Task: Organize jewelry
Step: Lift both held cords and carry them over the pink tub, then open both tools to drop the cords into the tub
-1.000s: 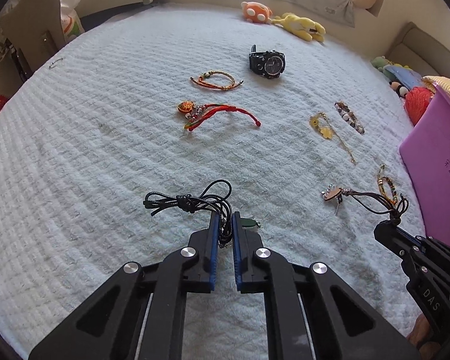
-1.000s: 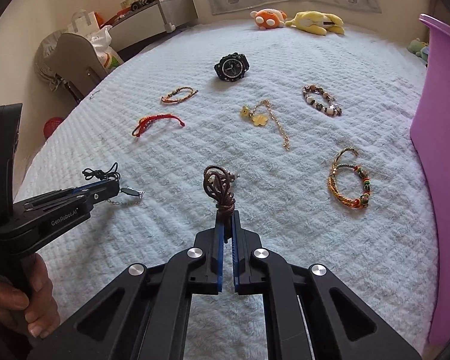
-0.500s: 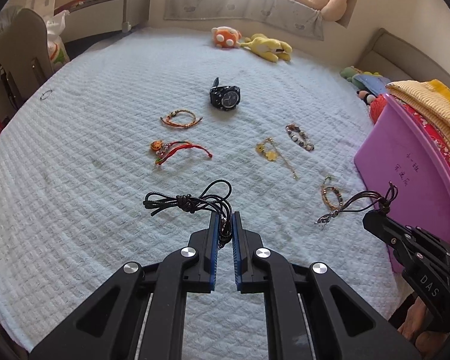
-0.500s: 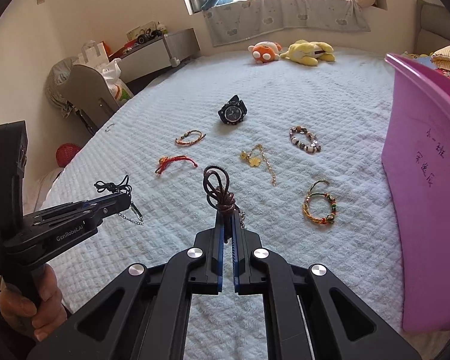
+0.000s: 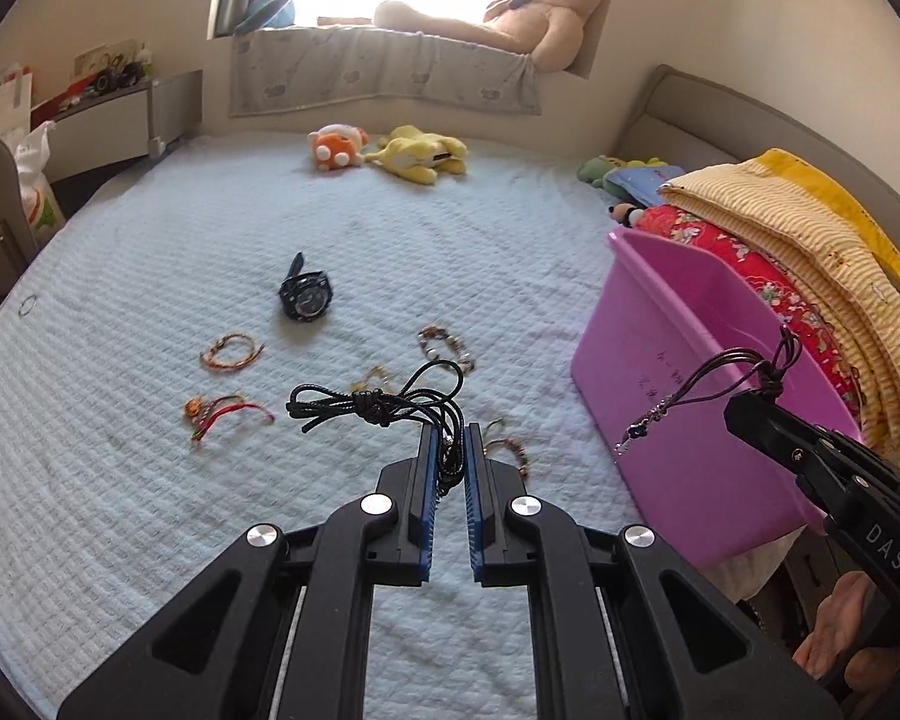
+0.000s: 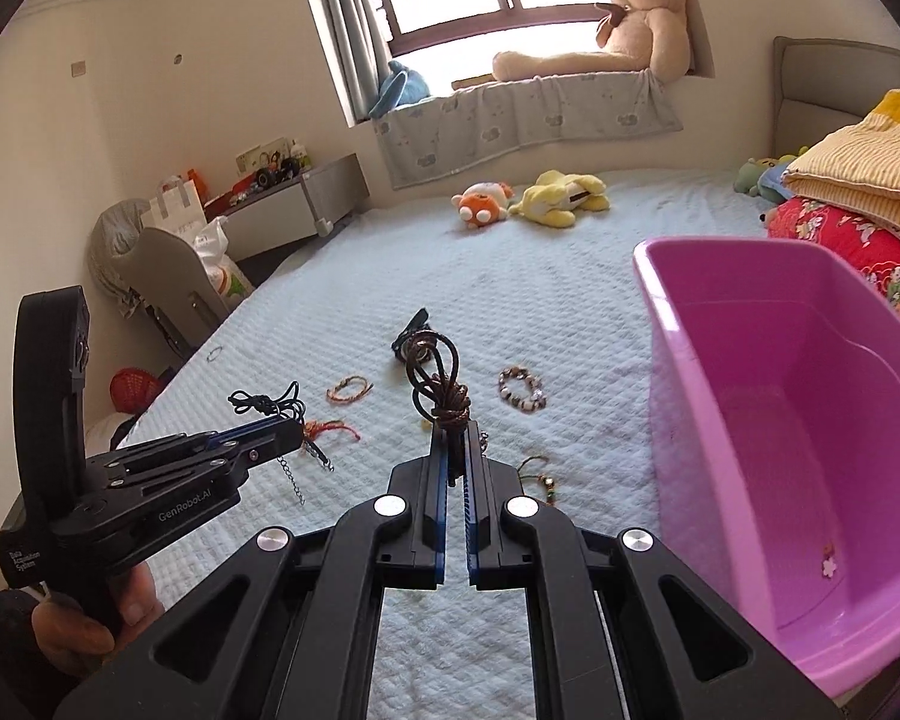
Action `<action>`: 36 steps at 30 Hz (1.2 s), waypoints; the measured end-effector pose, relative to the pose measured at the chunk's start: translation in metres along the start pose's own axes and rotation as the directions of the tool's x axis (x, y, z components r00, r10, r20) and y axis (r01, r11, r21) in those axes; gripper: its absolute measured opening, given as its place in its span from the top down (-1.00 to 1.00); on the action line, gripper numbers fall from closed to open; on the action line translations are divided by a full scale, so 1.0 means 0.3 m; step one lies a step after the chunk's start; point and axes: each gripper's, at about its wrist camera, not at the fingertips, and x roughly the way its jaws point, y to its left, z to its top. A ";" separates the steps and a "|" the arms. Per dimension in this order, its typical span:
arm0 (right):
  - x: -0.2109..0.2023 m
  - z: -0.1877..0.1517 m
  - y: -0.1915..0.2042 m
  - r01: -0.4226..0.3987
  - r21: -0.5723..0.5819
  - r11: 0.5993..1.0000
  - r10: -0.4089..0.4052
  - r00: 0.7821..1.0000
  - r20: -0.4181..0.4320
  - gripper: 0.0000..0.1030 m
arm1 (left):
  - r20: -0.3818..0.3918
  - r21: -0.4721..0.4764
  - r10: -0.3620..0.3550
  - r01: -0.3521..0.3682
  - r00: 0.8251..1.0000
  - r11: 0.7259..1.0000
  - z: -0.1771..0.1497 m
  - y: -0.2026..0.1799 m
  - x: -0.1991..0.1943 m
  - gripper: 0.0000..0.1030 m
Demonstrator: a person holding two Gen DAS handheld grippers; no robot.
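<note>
My left gripper (image 5: 449, 441) is shut on a black cord necklace (image 5: 378, 403) and holds it above the bed; it also shows in the right wrist view (image 6: 294, 429) with a chain hanging down. My right gripper (image 6: 456, 441) is shut on a brown cord necklace (image 6: 441, 384), held up beside the pink bin (image 6: 810, 420). In the left wrist view the right gripper (image 5: 744, 411) is in front of the pink bin (image 5: 678, 372). On the bed lie a black watch (image 5: 305, 295), a red bracelet (image 5: 228, 411), an orange bracelet (image 5: 231, 351) and a beaded bracelet (image 5: 444, 345).
The pale quilted bed (image 5: 150, 276) holds plush toys (image 5: 390, 153) at its far side. Folded blankets (image 5: 810, 240) lie behind the bin. A small flower piece (image 6: 829, 565) lies inside the bin. A chair (image 6: 168, 282) and a shelf stand left of the bed.
Both grippers have lifted clear of the bed with their necklaces and tilted up. The right gripper has moved toward the pink bin, which now fills more of the view.
</note>
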 end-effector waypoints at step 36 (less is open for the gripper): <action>-0.251 -0.013 -0.694 0.295 0.328 0.898 -0.300 0.953 -0.037 0.90 | -0.189 0.300 -0.224 0.273 0.956 0.914 0.169 -0.825 0.338 0.82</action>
